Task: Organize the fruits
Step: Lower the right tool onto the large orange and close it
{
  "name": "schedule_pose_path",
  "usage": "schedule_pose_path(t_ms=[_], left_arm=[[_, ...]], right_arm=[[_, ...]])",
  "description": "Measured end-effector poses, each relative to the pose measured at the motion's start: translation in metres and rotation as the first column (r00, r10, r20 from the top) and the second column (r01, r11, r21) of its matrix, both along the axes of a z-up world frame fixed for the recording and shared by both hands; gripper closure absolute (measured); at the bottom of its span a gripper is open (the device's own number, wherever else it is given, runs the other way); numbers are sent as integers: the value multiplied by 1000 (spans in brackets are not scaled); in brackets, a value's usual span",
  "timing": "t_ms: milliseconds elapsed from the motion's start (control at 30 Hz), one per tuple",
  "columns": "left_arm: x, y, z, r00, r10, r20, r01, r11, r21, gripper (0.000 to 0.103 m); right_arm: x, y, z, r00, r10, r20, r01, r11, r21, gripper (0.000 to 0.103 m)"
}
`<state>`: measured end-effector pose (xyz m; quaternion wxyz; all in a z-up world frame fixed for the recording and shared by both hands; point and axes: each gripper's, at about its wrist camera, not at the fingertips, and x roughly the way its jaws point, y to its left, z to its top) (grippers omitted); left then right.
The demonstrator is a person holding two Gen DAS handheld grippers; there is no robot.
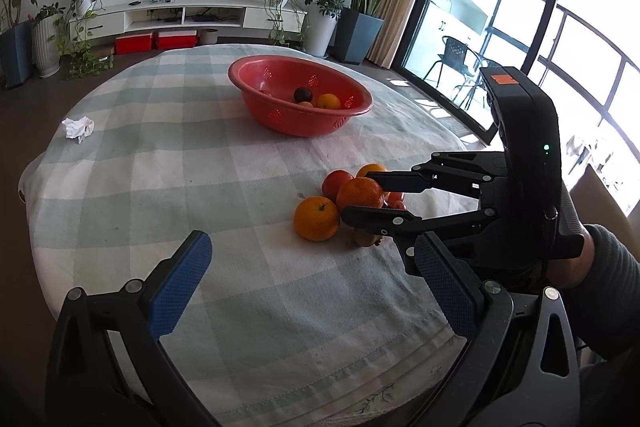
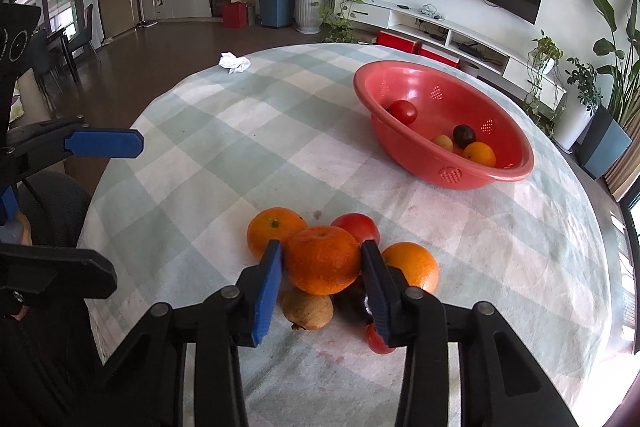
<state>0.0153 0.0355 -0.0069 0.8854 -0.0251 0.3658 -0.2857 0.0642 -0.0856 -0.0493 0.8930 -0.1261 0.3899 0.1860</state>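
Note:
A pile of fruit lies on the checked tablecloth: oranges, red tomatoes, a brown fruit and a dark one. My right gripper is shut on the middle orange, its pads against both sides; it also shows in the left wrist view. Another orange sits to its left, one more to its right. The red basket holds a tomato, a dark plum, a yellow fruit and an orange. My left gripper is open and empty, above the cloth near the pile.
A crumpled white tissue lies at the table's left side. The round table's edge curves close in front. Plants, a TV cabinet and glass doors surround the table.

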Motion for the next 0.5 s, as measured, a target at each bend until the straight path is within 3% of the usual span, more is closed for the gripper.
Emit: schedule_pose_path(t_ms=[167,300,400,500], left_arm=[[9,-5,3,1000,-22,5,22,999,46,0],[28,-17,5,998,-62,6,61,990,128,0],[44,-36,2,987,-157,-16,157,965,210,0],[60,-54,-7,962,-266,-60,273,927,256,0]], right_arm=[[-8,-16,16,999,-35,34,32,996,84,61],[-15,-41,26,994,-98,46,89,982,164,61],[-23,-59,33,990,-126,60,110,968,227,61],[-28,-73,35,986,-155,66,131,952,277,61]])
